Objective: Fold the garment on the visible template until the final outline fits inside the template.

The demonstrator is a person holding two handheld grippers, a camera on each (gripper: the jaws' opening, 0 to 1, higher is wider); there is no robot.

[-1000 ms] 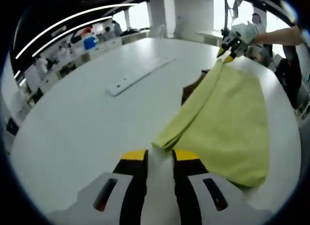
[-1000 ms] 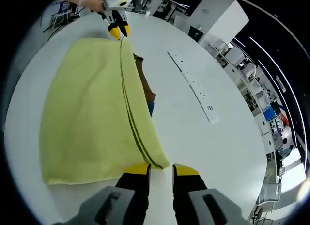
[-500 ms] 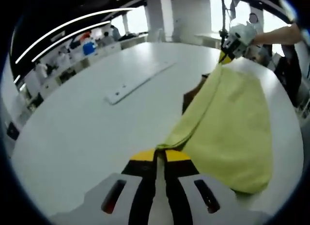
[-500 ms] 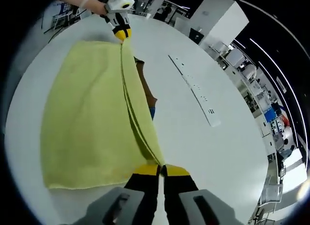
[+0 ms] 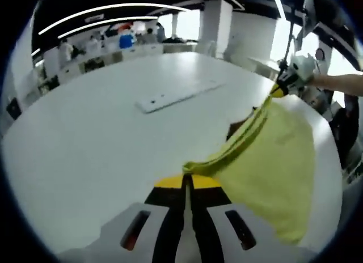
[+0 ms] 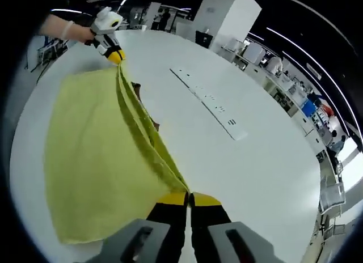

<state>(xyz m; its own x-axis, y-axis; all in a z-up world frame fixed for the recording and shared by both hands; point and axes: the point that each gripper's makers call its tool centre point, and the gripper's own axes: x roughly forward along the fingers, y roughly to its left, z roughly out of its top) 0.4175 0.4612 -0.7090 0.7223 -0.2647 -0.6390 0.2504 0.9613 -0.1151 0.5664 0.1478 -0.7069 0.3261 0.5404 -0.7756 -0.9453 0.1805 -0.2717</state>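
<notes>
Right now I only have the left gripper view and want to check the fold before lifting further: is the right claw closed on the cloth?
Observer: Yes. In the right gripper view the right claw is shut on a corner of the yellow garment.
Operator: Anything under the cloth on that side?
Observer: A dark brown patch peeks out beside the raised edge, on the white table.
Operator: How does my left claw look from there?
Observer: The left claw pinches the far corner, held by a person's hand.
</notes>
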